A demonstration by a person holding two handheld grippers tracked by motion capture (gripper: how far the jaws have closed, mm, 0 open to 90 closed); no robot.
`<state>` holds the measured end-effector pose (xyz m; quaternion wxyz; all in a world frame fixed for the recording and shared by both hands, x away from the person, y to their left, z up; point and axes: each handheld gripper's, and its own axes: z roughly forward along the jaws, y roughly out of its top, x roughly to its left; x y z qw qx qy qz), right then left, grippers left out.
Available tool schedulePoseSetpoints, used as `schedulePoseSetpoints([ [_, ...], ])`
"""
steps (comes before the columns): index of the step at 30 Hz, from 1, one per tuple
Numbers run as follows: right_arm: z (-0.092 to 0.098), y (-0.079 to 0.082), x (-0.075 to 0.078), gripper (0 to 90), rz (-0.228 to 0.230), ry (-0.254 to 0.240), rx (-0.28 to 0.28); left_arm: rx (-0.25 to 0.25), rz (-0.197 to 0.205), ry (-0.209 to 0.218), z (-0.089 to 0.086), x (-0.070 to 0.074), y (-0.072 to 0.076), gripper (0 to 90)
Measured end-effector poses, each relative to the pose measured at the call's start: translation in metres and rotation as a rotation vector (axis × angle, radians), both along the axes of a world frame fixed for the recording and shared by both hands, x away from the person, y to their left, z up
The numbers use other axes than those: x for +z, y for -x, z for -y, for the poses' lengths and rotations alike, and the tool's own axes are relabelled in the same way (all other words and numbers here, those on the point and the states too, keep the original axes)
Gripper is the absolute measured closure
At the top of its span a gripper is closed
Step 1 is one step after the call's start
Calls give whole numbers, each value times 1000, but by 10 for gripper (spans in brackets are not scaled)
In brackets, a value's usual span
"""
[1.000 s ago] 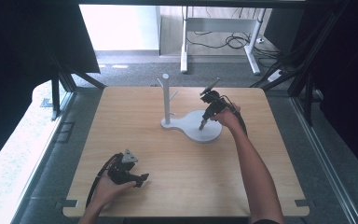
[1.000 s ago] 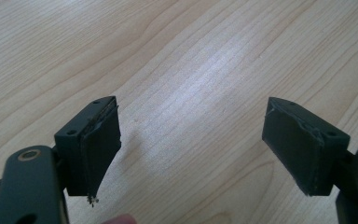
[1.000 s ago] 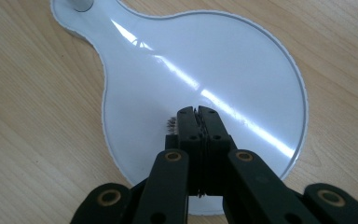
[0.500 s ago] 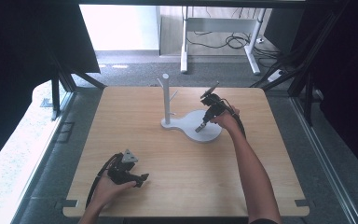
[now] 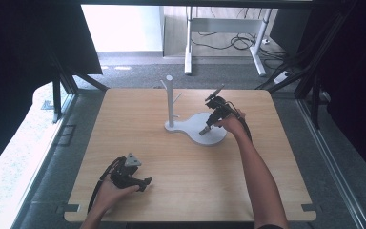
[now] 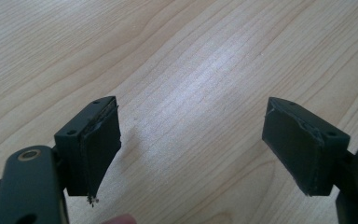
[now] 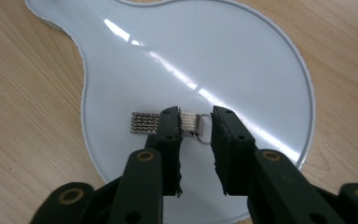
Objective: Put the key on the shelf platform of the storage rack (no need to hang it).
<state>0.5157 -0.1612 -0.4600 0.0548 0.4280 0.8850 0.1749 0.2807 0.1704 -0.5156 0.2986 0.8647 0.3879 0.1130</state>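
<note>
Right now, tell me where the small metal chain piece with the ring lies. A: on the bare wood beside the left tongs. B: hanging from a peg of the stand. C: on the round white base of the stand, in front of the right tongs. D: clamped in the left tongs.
C: the chain piece lies flat on the white base, just past the tips of the right tongs.

Daylight from the far window, glare streak on white base [image 7: 242, 60], dark edges
</note>
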Motion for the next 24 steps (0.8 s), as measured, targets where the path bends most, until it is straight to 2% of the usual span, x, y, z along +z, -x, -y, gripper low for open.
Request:
schedulePoseSetpoints([
  [6,4,6,11,595,46,-15,-6,-4,0,-3,1,0,0,196],
  [12,12,19,22,554,70,-42,6,3,-5,-3,-1,-1,1,196],
  [16,18,29,28,535,87,-83,23,7,1,-1,-2,1,2,196],
  [24,26,48,30,499,103,-112,59,13,7,2,-2,3,2,196],
])
